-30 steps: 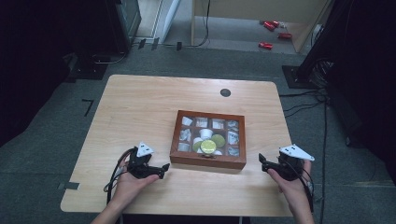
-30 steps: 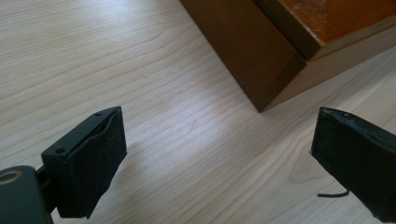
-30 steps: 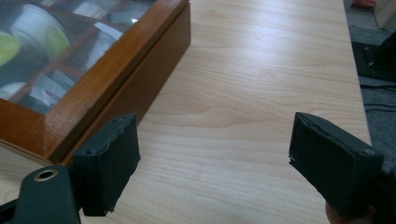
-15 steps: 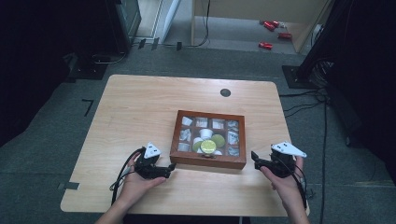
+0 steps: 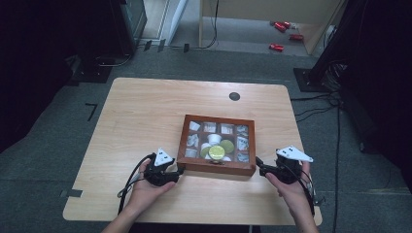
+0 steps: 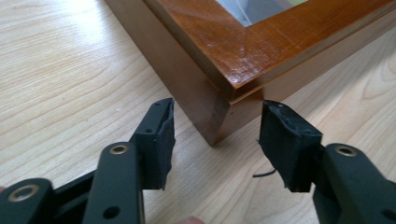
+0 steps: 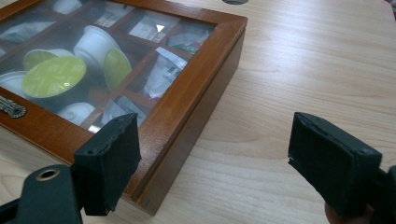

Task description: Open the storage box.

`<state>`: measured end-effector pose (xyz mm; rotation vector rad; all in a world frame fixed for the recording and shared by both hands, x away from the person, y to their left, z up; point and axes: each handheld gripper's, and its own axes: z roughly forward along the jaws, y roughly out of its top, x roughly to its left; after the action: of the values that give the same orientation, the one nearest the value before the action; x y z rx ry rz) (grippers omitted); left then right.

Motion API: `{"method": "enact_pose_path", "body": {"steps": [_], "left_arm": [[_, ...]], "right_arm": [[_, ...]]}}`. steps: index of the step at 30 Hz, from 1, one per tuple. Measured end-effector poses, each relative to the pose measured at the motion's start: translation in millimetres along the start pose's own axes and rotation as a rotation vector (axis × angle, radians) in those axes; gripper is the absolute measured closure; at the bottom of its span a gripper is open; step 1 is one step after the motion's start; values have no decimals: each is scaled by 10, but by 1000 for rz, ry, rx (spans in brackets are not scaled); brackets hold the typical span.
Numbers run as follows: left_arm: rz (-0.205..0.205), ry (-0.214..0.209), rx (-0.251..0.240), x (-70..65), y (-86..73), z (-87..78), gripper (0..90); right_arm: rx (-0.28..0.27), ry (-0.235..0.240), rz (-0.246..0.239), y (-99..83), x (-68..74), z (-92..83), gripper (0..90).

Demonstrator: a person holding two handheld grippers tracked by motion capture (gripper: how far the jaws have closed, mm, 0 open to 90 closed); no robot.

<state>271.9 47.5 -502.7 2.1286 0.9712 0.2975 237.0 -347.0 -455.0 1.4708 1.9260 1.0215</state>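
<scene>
A wooden box (image 5: 216, 167) with a glass lid lies on the table, holding green-topped capsules (image 5: 217, 151) and sachets in compartments. My left gripper (image 5: 179, 171) sits at the box's near-left corner. In the left gripper view its jaws have just been closing, and the left gripper (image 6: 217, 126) now flanks the corner of the box (image 6: 224, 42) with gaps on both sides. My right gripper (image 5: 259, 167) stands open at the near-right corner. In the right gripper view the right gripper (image 7: 219, 154) is spread wide beside the box (image 7: 187, 102), near a green capsule (image 7: 53, 74).
The light wooden table (image 5: 145, 111) has a round cable hole (image 5: 234, 96) behind the box. A small metal clasp (image 7: 9, 107) sits on the box's front rail. Red items (image 5: 277, 47) lie on the floor beyond, with dark stands at both sides.
The left gripper slid right to the box's corner and its jaws narrowed. The right gripper moved left toward the box's right corner, jaws unchanged.
</scene>
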Motion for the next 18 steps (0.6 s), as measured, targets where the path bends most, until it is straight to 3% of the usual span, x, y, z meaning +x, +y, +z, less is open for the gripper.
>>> {"method": "enact_pose_path", "body": {"steps": [5,18], "left_arm": [[12,-19,-13,-24,10,-12,549],[17,-22,-33,-25,33,-60,561]], "right_arm": [[-2,11,-9,19,46,17,167],[-7,25,-21,50,113,3,167]]}}
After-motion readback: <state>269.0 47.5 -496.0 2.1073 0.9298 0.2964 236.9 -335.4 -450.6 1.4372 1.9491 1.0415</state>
